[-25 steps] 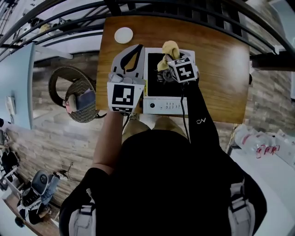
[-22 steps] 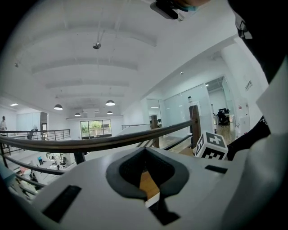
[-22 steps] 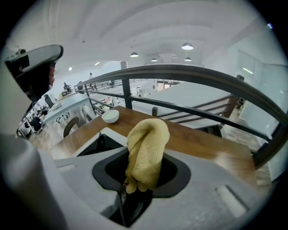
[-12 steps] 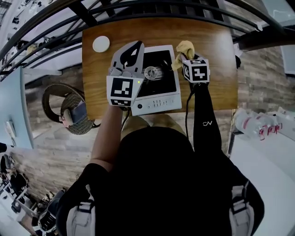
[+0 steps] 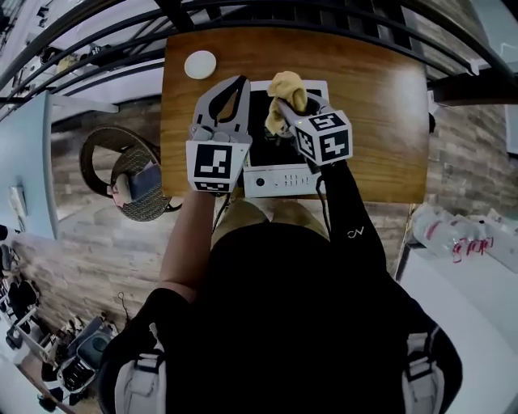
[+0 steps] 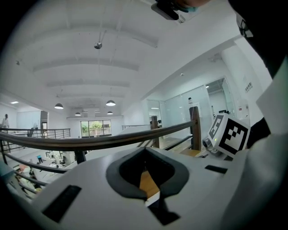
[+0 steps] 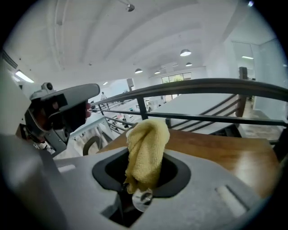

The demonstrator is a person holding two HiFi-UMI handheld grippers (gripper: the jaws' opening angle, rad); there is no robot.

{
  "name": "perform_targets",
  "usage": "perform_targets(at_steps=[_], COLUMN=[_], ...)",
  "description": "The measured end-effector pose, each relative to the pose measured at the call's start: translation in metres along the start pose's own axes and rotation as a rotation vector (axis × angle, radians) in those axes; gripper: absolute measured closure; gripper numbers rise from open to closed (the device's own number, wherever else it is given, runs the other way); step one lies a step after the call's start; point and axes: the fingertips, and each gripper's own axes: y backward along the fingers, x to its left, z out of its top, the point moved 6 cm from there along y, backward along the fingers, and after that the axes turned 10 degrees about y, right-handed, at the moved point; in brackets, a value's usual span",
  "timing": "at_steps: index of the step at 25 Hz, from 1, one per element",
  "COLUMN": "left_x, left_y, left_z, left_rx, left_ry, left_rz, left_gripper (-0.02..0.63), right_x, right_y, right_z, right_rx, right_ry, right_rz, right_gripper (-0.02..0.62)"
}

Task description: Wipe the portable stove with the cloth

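The right gripper (image 5: 281, 113) swung the cloth (image 5: 286, 87) out past the stove's (image 5: 283, 179) far right corner, then brought it back over the stove's far middle.

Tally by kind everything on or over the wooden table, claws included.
Portable stove: 1
Yellow cloth: 1, pinched in the right claw
White round disc: 1
Claws: 2, the right claw and the left claw
Total: 5

Right half of the surface (image 5: 380, 105) is wide open. The stove (image 5: 279, 179) hogs the middle by the near edge, white disc (image 5: 200, 64) sits in the far-left corner, railing (image 5: 340, 18) runs along the far edge.
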Motion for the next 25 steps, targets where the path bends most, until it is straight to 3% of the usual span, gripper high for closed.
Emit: perform_targets(at_steps=[6, 9, 13, 16, 25], left_x=[0.038, 0.052, 0.061, 0.054, -0.018], left_y=[0.032, 0.046, 0.052, 0.043, -0.010], left_z=[-0.010, -0.014, -0.023, -0.027, -0.027], left_rx=[0.023, 0.042, 0.059, 0.066, 0.066], left_ry=[-0.003, -0.034, -0.054, -0.050, -0.062], left_rz=[0.129, 0.191, 0.198, 0.162, -0.045], left_gripper=[0.600, 0.600, 0.600, 0.599, 0.600], right_x=[0.075, 0.095, 0.099, 0.083, -0.028], right_y=[-0.049, -0.070, -0.081, -0.070, 0.018], right_z=[0.006, -0.006, -0.023, -0.031, -0.085], right_rx=[0.042, 0.125, 0.176, 0.188, 0.261], right_ry=[0.059, 0.091, 0.118, 0.115, -0.024], right_rz=[0.229, 0.248, 0.239, 0.194, -0.113], right_gripper=[0.476, 0.476, 0.476, 0.476, 0.476])
